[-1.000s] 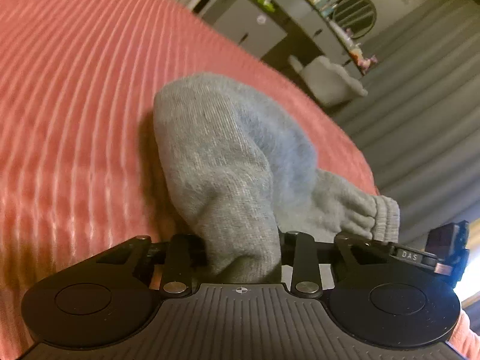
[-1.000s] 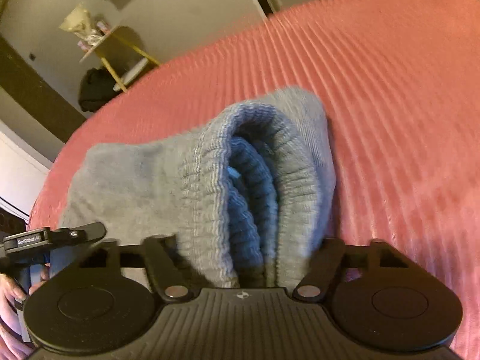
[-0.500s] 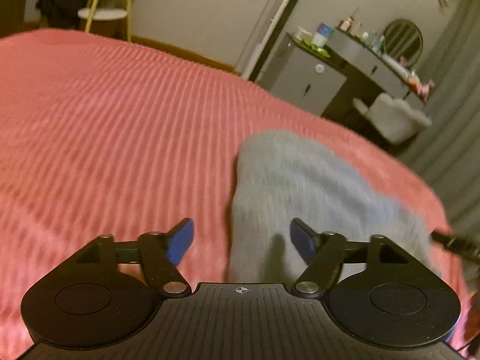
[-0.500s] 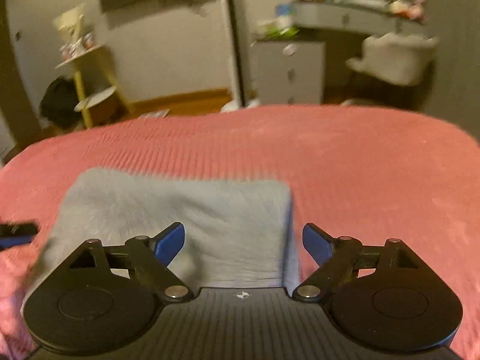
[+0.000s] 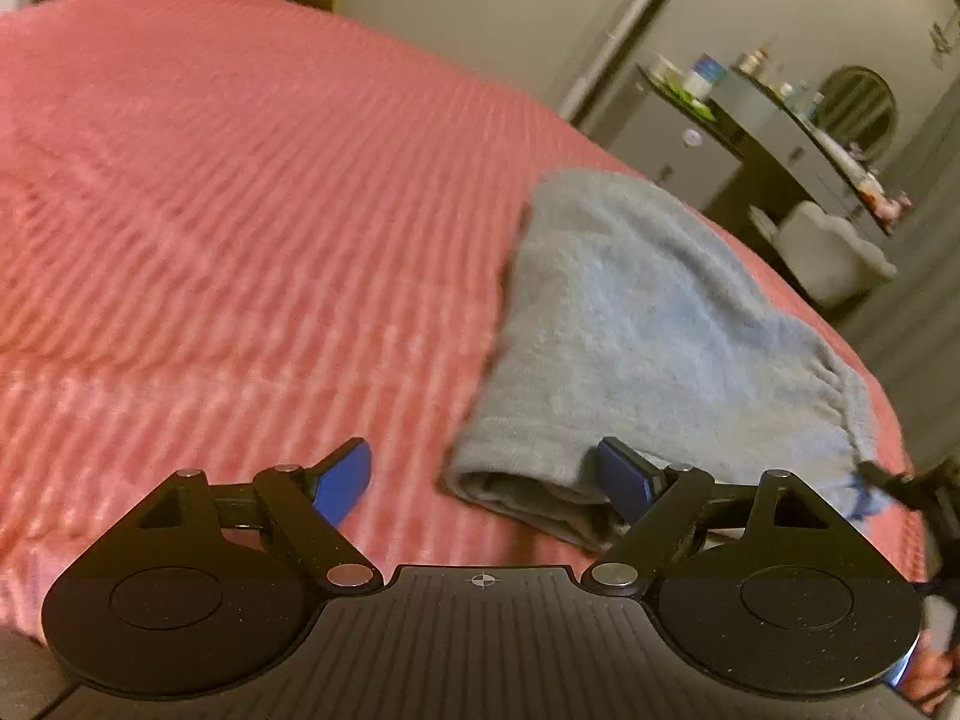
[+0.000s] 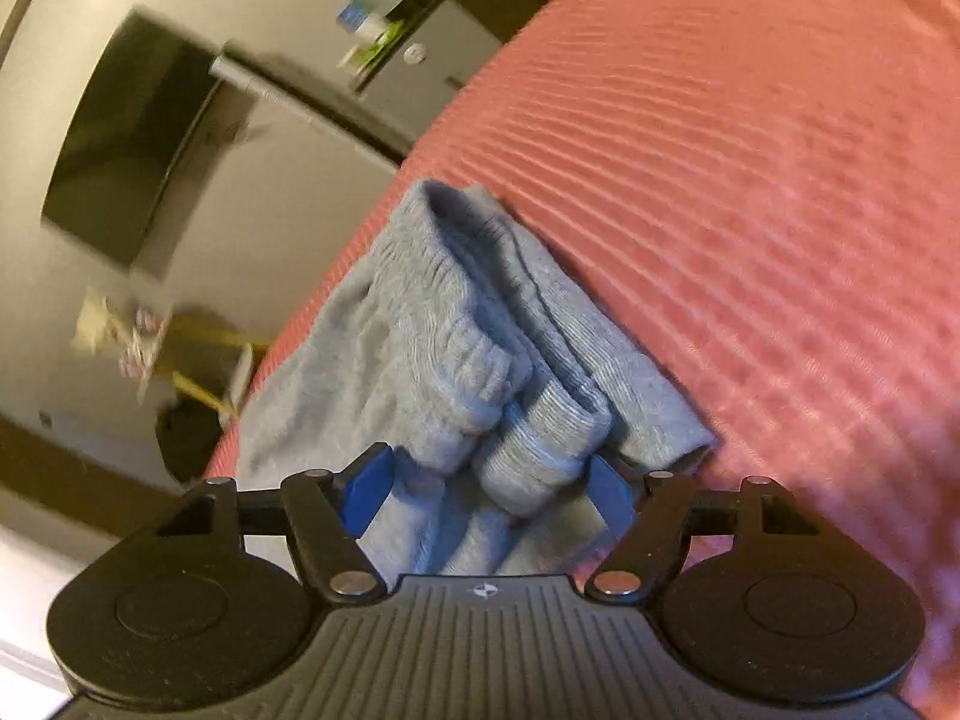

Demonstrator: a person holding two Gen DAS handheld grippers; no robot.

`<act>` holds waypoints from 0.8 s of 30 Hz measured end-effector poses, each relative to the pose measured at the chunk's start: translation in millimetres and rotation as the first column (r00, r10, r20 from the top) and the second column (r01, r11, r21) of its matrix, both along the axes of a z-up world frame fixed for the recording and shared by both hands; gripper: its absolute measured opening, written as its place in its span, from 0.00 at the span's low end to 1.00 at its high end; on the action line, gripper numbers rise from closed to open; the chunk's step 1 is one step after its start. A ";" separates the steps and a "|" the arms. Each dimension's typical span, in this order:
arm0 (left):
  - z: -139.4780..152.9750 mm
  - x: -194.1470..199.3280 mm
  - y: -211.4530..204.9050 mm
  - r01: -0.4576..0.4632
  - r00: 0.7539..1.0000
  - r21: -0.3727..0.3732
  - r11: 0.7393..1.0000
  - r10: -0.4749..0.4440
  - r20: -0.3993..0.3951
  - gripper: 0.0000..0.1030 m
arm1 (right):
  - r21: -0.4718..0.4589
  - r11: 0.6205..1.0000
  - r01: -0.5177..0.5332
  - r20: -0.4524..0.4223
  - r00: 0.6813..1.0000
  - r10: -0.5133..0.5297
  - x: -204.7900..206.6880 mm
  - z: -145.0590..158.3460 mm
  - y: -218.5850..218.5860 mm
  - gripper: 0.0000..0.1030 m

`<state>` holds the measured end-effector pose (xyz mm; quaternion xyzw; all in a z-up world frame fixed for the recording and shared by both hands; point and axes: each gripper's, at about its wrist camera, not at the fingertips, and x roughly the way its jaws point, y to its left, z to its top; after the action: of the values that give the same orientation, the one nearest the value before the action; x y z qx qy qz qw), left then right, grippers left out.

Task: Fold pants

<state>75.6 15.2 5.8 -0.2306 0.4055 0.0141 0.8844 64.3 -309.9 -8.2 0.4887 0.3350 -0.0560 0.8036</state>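
The grey pants [image 5: 648, 324] lie folded into a small bundle on the pink ribbed bedspread [image 5: 240, 210]. My left gripper [image 5: 486, 474] is open and empty, its right blue pad beside the bundle's near folded edge. In the right wrist view the pants [image 6: 468, 348] show their ribbed cuffs and waistband stacked near the bed's edge. My right gripper [image 6: 486, 486] is open, its blue pads on either side of the ribbed cuffs, not closed on them. The right gripper's tip shows at the left wrist view's right edge [image 5: 912, 486].
The bedspread [image 6: 750, 180] stretches wide to the left and far side. Beyond the bed stand a grey cabinet [image 5: 672, 150], a dresser with bottles and a round mirror [image 5: 858, 108], a pale chair [image 5: 834, 252] and a wall screen [image 6: 126, 138].
Both grippers let go of the pants and opened. The bundle now lies flat on the bed. The right gripper has tilted and moved back close to the cuffs.
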 end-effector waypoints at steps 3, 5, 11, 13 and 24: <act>-5.0 -10.5 5.5 -0.020 0.999 0.007 1.000 0.019 0.032 0.85 | 0.037 0.998 0.042 0.012 0.999 -0.042 7.5 -2.4 3.9 0.79; -7.2 -10.7 3.7 -0.025 0.998 0.040 0.999 0.022 0.057 0.85 | -0.020 0.999 0.047 -0.009 0.999 -0.047 15.9 -0.5 12.3 0.78; -4.8 -11.6 -1.7 -0.039 0.996 0.090 0.995 0.031 0.089 0.85 | -0.240 0.970 0.038 0.013 0.999 -0.036 18.3 27.9 36.1 0.41; -5.1 -11.0 -0.5 -0.040 0.996 0.081 0.996 0.033 0.084 0.85 | -0.231 0.972 0.041 0.098 0.995 -0.019 10.6 42.3 36.2 0.40; -13.1 -4.4 3.7 -0.052 0.998 0.073 0.996 0.050 0.037 0.88 | -0.502 0.862 -0.075 -0.025 0.997 0.072 -4.1 15.1 28.3 0.63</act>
<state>71.2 18.8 -7.3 -0.2083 0.3833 0.0477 0.8986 60.2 -281.6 6.8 0.2495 0.3296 -0.1120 0.9036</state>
